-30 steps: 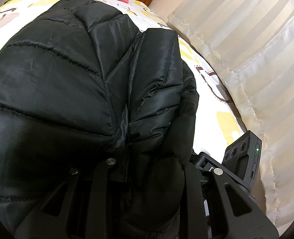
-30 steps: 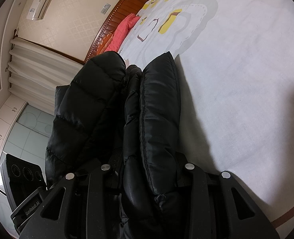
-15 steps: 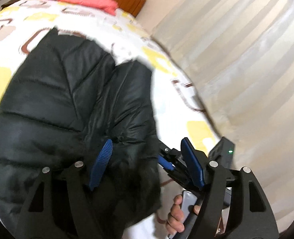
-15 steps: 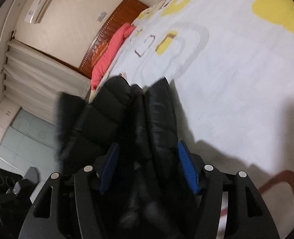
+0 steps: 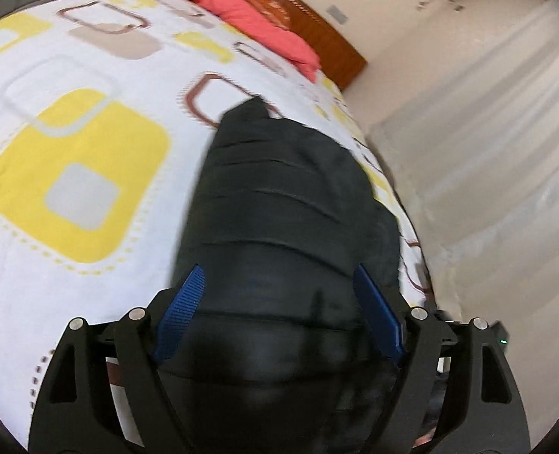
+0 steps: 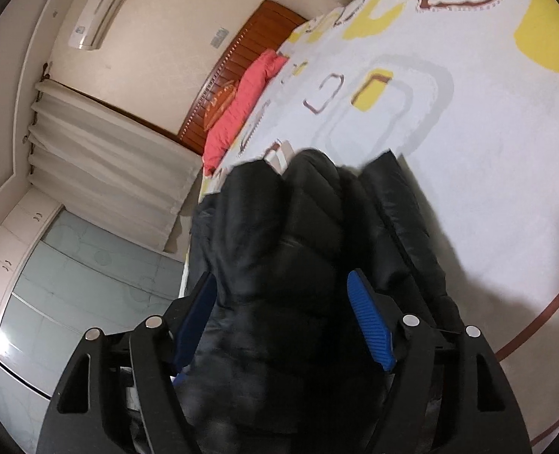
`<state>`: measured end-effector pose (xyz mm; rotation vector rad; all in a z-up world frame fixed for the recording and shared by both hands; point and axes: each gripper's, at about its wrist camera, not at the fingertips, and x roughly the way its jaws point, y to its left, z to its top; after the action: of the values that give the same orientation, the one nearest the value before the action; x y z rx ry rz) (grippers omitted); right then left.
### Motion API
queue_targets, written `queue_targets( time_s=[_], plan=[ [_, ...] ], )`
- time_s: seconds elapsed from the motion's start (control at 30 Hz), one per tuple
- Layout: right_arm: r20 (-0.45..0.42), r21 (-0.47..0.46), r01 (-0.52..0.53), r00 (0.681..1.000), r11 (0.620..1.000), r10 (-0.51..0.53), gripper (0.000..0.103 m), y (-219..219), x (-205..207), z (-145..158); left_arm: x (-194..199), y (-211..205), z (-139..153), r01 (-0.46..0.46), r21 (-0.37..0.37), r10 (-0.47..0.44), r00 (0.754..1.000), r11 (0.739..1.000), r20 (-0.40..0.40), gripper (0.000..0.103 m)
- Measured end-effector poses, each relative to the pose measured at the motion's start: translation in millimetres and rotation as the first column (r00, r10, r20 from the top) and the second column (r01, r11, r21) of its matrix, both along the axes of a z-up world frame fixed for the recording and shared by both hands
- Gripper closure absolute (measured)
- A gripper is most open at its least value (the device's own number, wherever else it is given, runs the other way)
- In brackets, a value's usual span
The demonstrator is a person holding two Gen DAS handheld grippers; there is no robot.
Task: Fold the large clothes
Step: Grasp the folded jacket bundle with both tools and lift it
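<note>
A black quilted puffer jacket (image 5: 287,204) lies folded into a long bundle on the bed, near its curtain-side edge. It also shows in the right wrist view (image 6: 302,234). My left gripper (image 5: 279,314) is open, its blue pads spread wide on either side of the jacket's near end. My right gripper (image 6: 283,321) is open too, its blue pads apart with the jacket between and below them. Whether either gripper touches the fabric cannot be told.
The bed (image 5: 90,87) has a white cover with yellow, grey and brown squares. A red pillow (image 5: 264,30) lies by the wooden headboard (image 5: 317,19). Cream curtains (image 5: 499,159) hang close along the bed's side. A wardrobe with glass doors (image 6: 71,287) stands beyond.
Both grippers have opened and let go of the jacket, then drawn back from it. The jacket now lies on the bed as a narrower bundle.
</note>
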<state>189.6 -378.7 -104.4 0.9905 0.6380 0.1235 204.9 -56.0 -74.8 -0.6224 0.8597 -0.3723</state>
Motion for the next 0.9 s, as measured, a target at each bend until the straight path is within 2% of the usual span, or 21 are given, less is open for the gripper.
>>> queue_targets(
  time_s=[0.07,0.3,0.33,0.37,0.43,0.57,0.7,0.83,0.9],
  plan=[
    [0.004,-0.003,0.005,1.0,1.0,-0.005,0.027,9.3,0.7,3.7,-1.7,8.9,-5.2,-0.009,-0.007,0.009,1.0,1.0,-0.015,0.023],
    [-0.089,-0.061,-0.1,0.992,0.993,0.095,0.027,53.1,25.7,-6.7,-2.7,13.5,-21.4,-0.004,-0.033,0.002,0.998,0.999,-0.064,0.023],
    [-0.108,-0.1,-0.113,0.989,0.989,0.103,0.044,57.9,29.4,-6.5,-3.2,15.4,-23.5,-0.001,-0.039,-0.001,0.998,0.999,-0.064,0.022],
    [-0.122,-0.137,-0.112,0.988,0.984,0.095,0.068,59.6,30.6,-5.0,-5.2,15.1,-22.4,0.0,-0.042,-0.003,0.998,0.999,-0.062,0.022],
    [-0.125,-0.139,-0.11,0.988,0.984,0.093,0.076,53.0,30.8,-4.4,-9.4,14.8,-20.3,0.009,-0.047,-0.011,0.999,0.999,-0.045,0.022],
    [-0.143,-0.153,-0.046,0.989,0.987,0.024,0.079,21.0,23.0,-12.5,-10.5,6.8,-25.0,0.033,-0.036,-0.035,0.999,0.999,-0.035,0.022],
    [-0.167,-0.124,-0.037,0.986,0.992,0.016,0.079,-1.2,18.8,-41.9,-9.5,-7.3,-41.0,0.065,-0.024,-0.066,0.996,0.998,-0.063,0.021],
    [-0.154,-0.084,-0.038,0.988,0.996,0.025,0.08,-9.4,18.7,-60.9,-4.5,-20.1,-49.6,0.074,0.082,-0.07,0.996,0.994,-0.051,0.019],
    [-0.151,-0.066,-0.045,0.988,0.997,0.035,0.08,-11.1,19.6,-62.7,-0.9,-19.1,-55.2,0.072,0.084,-0.067,0.996,0.994,-0.058,0.019]
  ],
)
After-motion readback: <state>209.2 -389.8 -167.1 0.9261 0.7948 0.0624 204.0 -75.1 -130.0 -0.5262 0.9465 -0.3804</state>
